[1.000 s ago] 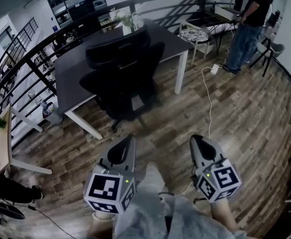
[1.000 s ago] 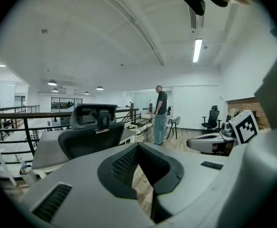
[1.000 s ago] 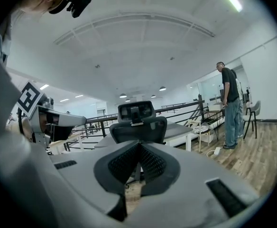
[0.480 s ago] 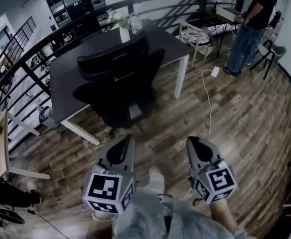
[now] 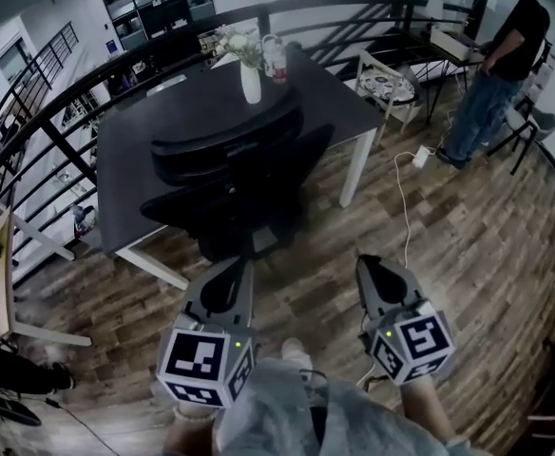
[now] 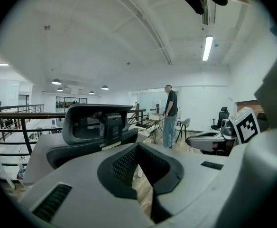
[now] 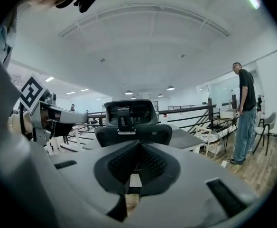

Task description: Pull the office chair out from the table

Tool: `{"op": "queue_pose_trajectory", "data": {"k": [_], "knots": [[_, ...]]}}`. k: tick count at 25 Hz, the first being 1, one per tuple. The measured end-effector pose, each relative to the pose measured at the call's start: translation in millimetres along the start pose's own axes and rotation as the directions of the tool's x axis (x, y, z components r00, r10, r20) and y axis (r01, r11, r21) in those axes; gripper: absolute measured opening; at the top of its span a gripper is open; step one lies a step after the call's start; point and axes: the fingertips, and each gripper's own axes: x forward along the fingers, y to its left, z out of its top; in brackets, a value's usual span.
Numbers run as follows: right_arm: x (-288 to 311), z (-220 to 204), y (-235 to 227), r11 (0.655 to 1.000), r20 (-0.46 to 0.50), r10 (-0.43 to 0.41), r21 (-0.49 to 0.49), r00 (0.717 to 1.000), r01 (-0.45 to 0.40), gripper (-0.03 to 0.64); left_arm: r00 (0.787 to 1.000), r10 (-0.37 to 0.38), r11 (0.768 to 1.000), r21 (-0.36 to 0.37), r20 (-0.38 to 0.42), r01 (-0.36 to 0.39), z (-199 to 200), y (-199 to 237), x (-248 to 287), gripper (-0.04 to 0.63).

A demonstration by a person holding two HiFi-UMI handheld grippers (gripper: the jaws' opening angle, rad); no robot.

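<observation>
A black office chair (image 5: 228, 167) stands tucked against the near edge of a dark table (image 5: 154, 126) with white legs; its headrest and backrest face me. My left gripper (image 5: 237, 263) is shut and empty, a short way in front of the chair's base. Level with it, further right, my right gripper (image 5: 367, 264) is shut and empty too. In the left gripper view the chair (image 6: 93, 129) fills the left middle. In the right gripper view the chair (image 7: 131, 122) sits dead ahead above the closed jaws.
A white vase of flowers (image 5: 249, 69) stands on the table's far side. A black railing (image 5: 87, 84) curves behind the table. A person (image 5: 496, 74) stands at the far right by a small round table (image 5: 389, 85). A white cable (image 5: 398, 207) runs over the wooden floor.
Both grippers have moved forward towards the chair, which now looks closer and larger. Both stayed shut.
</observation>
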Motion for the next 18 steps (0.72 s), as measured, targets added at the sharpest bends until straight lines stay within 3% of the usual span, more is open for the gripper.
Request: {"op": "queue_pose_trajectory", "data": {"k": [11,18], "knots": [[86.2,23.8,-12.4,0.996,0.016,0.083,0.011,0.996,-0.083,0.004,0.997,0.071,0.997,-0.042,0.014,-0.070,6.4,60.0,43.9,0.012],[108.1,31.9,-18.3,0.994,0.008,0.094,-0.057,0.996,-0.094,0.005,0.995,0.094,0.995,-0.042,0.023,-0.093,7.3,78.9,43.1,0.012]]}}
